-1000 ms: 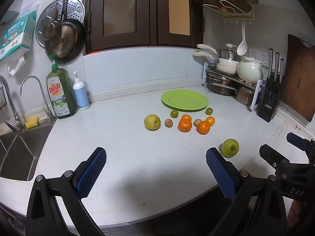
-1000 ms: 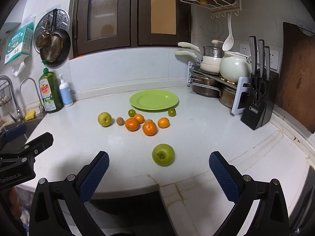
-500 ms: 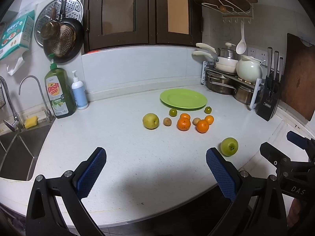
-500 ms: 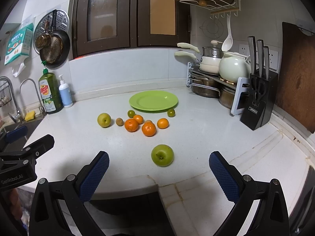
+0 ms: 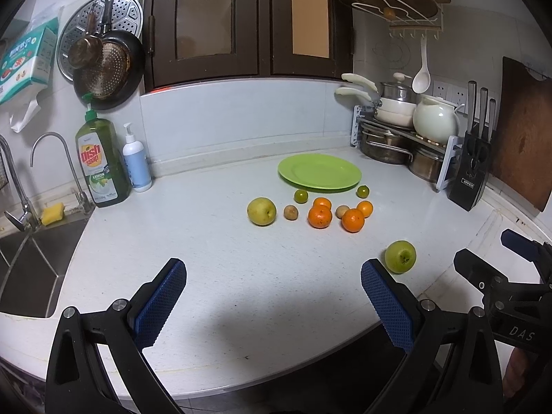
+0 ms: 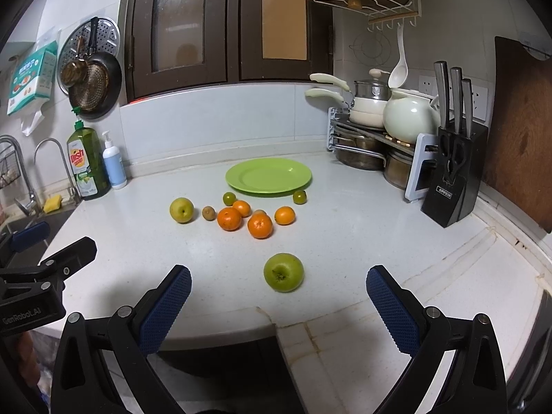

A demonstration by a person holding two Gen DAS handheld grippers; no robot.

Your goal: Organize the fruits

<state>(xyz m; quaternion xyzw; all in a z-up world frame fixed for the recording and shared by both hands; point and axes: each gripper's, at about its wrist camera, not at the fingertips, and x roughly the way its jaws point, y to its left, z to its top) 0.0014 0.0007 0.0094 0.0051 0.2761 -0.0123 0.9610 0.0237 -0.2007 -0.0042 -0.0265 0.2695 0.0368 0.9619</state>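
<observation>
a white counter (image 6: 345,214) runs along the wall. at its left end are a sink (image 5: 31,262), a tap (image 5: 51,158), a yellow sponge (image 5: 52,212), a green dish soap bottle (image 5: 100,162) and a small white pump bottle (image 5: 136,158). pans (image 5: 103,65) hang on the wall above them. at the right stand a rack of pots (image 6: 372,138), a pale teapot (image 6: 408,117) and a black knife block (image 6: 453,179), with a wooden board (image 6: 521,127) leaning beside it. nothing lies between the tools and the fruit.

the left gripper (image 5: 272,300) is spread wide, its blue pads hold nothing and touch nothing, above the near counter edge. the right gripper (image 6: 277,305) is just as wide and empty.

a green plate (image 6: 268,176) sits bare toward the back. just in front of it lie two small green citrus fruits (image 6: 229,198), four oranges (image 6: 229,218) and two small brown fruits (image 6: 208,213), close together. a yellow-green pear (image 6: 181,209) sits apart at their left. a green apple (image 6: 283,272) lies alone nearer the front edge, straight ahead of the right gripper's gap and just beyond its tips. in the left wrist view that apple (image 5: 400,256) sits just past the right-hand pad, outside the left gripper's gap.
</observation>
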